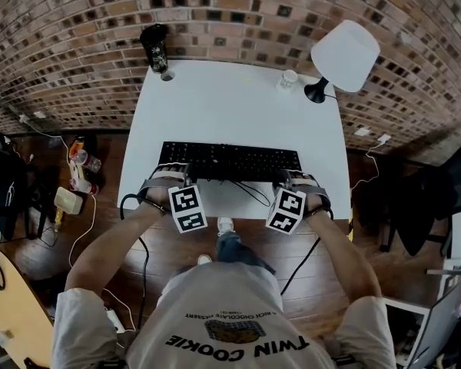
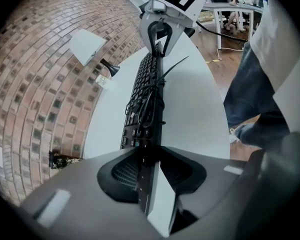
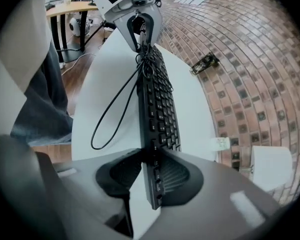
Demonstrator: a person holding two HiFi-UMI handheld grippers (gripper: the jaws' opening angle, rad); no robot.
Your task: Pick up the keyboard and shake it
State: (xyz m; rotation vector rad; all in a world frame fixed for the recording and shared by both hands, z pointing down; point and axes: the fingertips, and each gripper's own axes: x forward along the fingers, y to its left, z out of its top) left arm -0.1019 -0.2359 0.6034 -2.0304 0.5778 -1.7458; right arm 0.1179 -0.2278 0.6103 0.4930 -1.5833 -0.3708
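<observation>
A black keyboard (image 1: 230, 161) lies lengthwise near the front edge of the white table (image 1: 230, 106). My left gripper (image 1: 171, 175) is shut on its left end, and my right gripper (image 1: 290, 178) is shut on its right end. In the left gripper view the keyboard (image 2: 145, 99) runs edge-on from my jaws (image 2: 150, 171) to the right gripper (image 2: 157, 31). The right gripper view shows the same from the other end: keyboard (image 3: 157, 104), own jaws (image 3: 151, 176), left gripper (image 3: 140, 26) beyond. Its black cable (image 3: 112, 109) loops on the table. I cannot tell whether the keyboard is off the tabletop.
A white lamp (image 1: 344, 56) stands at the back right with a small cup (image 1: 290, 78) beside it. A black object (image 1: 155, 46) stands at the back left corner. Bottles and clutter (image 1: 77, 175) lie on the wooden floor to the left.
</observation>
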